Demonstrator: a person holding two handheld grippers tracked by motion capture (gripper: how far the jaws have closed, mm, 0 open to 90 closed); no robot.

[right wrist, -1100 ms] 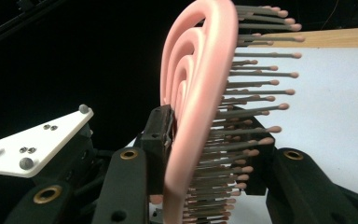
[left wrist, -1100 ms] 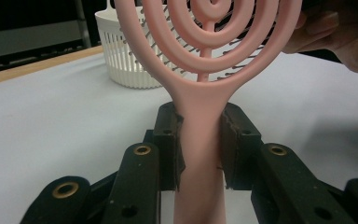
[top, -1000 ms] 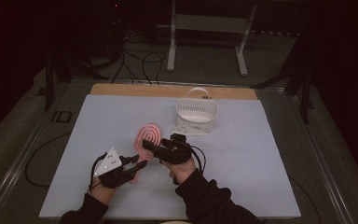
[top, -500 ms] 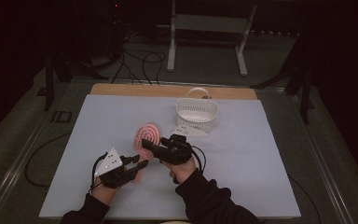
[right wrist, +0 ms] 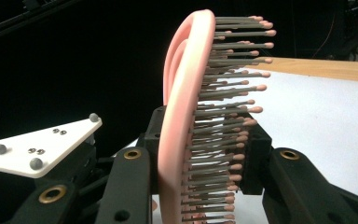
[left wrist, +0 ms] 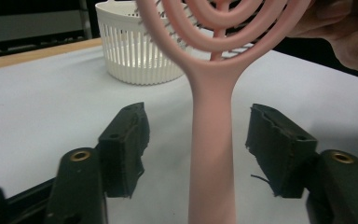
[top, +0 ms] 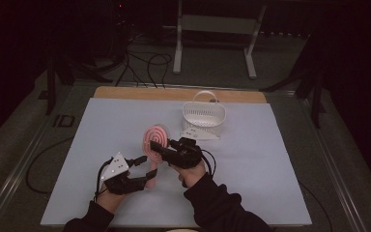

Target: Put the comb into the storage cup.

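Right tongs (right wrist: 200,154) clamped on pink round plastic hairbrush (top: 155,138), seemingly above desk's (top: 270,159) near edge; left tongs (left wrist: 200,149) just opened, straddling handle untouched.

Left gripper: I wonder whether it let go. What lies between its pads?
The pink brush's handle, with a gap at each pad, in the left gripper view.

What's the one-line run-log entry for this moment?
left claw: just opened, pads clear of pink hairbrush handle | right claw: shut on brush head | white basket: behind, on table
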